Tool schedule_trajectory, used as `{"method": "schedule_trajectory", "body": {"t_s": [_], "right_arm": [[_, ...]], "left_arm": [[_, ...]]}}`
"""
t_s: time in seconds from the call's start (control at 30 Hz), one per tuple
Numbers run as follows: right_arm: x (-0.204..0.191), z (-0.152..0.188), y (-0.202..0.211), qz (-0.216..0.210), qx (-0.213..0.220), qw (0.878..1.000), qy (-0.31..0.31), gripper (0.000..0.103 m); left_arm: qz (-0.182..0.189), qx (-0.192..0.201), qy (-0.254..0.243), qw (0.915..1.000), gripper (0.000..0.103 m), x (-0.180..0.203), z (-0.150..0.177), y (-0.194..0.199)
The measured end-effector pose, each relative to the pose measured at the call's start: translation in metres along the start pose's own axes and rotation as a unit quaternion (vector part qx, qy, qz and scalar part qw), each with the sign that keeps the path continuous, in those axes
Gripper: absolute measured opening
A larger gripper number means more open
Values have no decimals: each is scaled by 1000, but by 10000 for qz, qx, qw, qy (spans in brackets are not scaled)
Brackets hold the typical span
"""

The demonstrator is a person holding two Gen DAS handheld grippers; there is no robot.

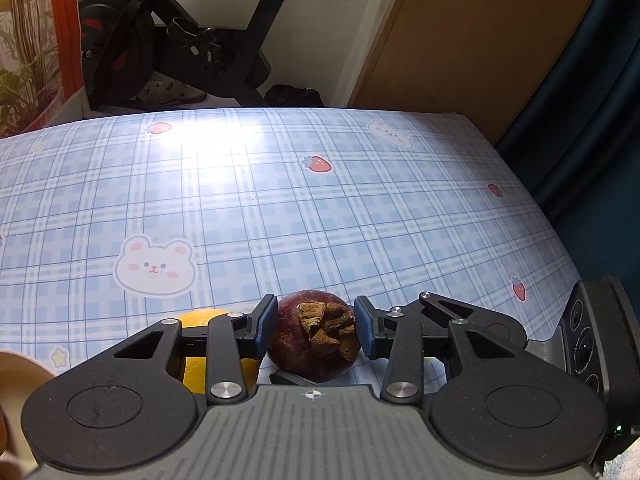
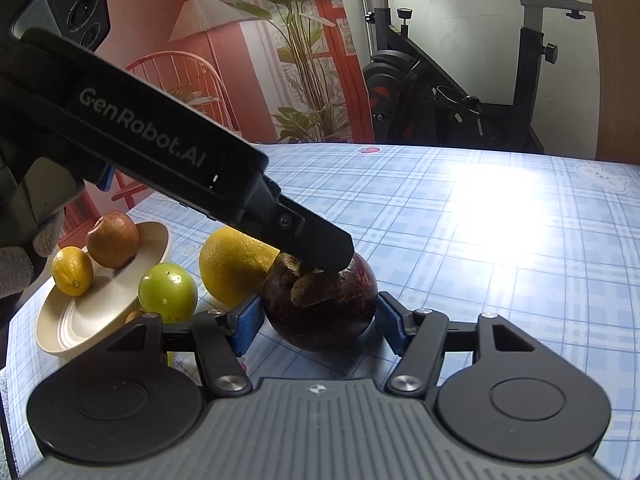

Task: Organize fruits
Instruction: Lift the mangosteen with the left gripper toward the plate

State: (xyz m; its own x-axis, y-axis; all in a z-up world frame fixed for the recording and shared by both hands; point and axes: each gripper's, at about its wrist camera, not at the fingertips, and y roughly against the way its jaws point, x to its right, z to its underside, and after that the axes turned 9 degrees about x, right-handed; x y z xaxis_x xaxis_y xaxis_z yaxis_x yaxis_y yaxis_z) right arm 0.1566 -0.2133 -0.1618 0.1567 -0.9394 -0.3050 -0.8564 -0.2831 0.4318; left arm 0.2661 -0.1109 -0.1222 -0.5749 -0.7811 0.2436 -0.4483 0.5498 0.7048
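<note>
A dark purple mangosteen [image 1: 292, 344] with a dry brown calyx rests on the checked tablecloth [image 1: 320, 200]. My left gripper [image 1: 315, 310] comes down on it from above, and its blue pads sit against both sides of the fruit. In the right wrist view one left finger [image 2: 320, 248] covers the top of the mangosteen [image 2: 320, 312]. My right gripper [image 2: 320, 314] flanks the same fruit low down, open, its pads just off the skin. A large yellow citrus [image 2: 232, 264] lies touching the mangosteen's far left side.
A beige plate [image 2: 80, 320] at the table's left corner holds a lemon [image 2: 73, 272] and a reddish-brown fruit [image 2: 113, 245]. A green fruit [image 2: 168, 292] sits by its rim. A gloved hand [image 2: 16, 264] holds the left gripper. An exercise bike [image 2: 460, 92] stands beyond the far edge.
</note>
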Motion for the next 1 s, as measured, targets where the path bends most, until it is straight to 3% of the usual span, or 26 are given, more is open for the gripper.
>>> {"method": "schedule_trajectory", "body": {"t_s": [0.43,0.7,1.0], "right_arm": [[-1,3,8,21,169,9998,-50,63],[0,2,11,45,161,9999,-37,62],[-10,-1,33,192,293,9994,19,62]], "left_arm": [[49,-28,252,9997,43,-8,-3,-1],[23,-86,112,9999,43,-2,-4,-2],[423,19,-50,9991,38,9,-1,22]]}}
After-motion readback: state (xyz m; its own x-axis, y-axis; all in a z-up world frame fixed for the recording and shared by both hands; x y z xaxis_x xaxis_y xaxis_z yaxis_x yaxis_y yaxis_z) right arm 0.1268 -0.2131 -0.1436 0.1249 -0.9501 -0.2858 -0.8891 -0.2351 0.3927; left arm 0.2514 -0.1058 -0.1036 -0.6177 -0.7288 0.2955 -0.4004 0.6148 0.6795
